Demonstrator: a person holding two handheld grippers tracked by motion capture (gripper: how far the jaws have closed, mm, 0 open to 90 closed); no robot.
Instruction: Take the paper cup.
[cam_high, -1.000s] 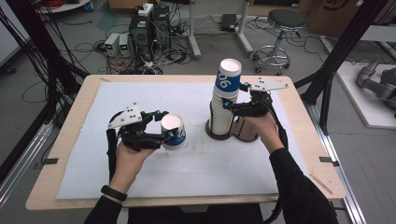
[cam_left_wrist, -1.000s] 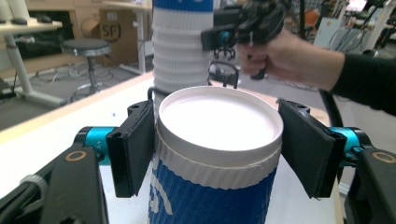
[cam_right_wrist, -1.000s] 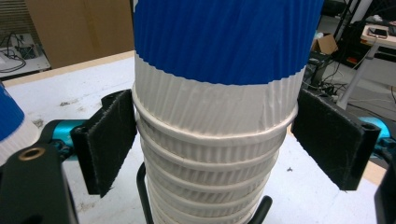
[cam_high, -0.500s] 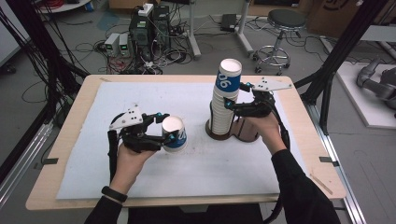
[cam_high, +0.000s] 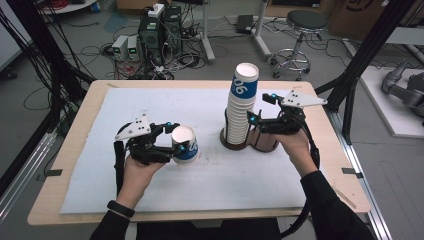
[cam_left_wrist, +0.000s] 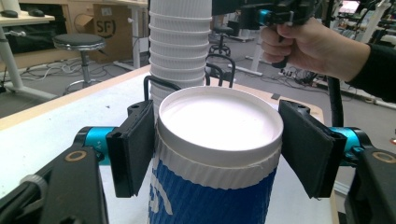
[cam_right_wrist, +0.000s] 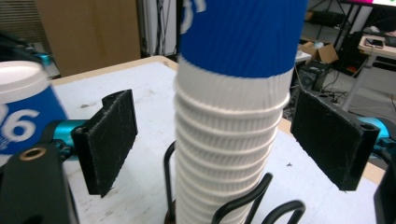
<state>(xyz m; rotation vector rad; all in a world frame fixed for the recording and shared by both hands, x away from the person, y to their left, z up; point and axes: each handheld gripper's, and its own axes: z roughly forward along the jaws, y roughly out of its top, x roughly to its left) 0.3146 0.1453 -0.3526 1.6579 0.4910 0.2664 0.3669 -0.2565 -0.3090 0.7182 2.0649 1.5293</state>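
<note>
A wooden table (cam_high: 75, 150) with a white mat (cam_high: 150, 110) over most of its top is seen in the middle of the high view. A tall cup stack (cam_high: 241, 107) is stood upright in a dark wire holder (cam_high: 260, 142), right of centre in that view; the top cup is blue-banded with white digits. In the right gripper view the stack (cam_right_wrist: 233, 116) is set between the two black pads, which are held wide apart with gaps on both sides, no contact made. The right gripper (cam_high: 256, 121) is held level just right of the stack in the high view, jaws open around it. A single blue cup (cam_high: 184, 145) with a white lid is seen left of centre, upright on the mat, well apart from the stack. The left gripper (cam_high: 176, 148) is clamped on it: in the left gripper view the pads are pressed on both sides of the cup (cam_left_wrist: 217, 154) just under the lid rim. The stack (cam_left_wrist: 180, 51) and the other hand (cam_left_wrist: 308, 44) are seen behind it, upper part of that frame.
</note>
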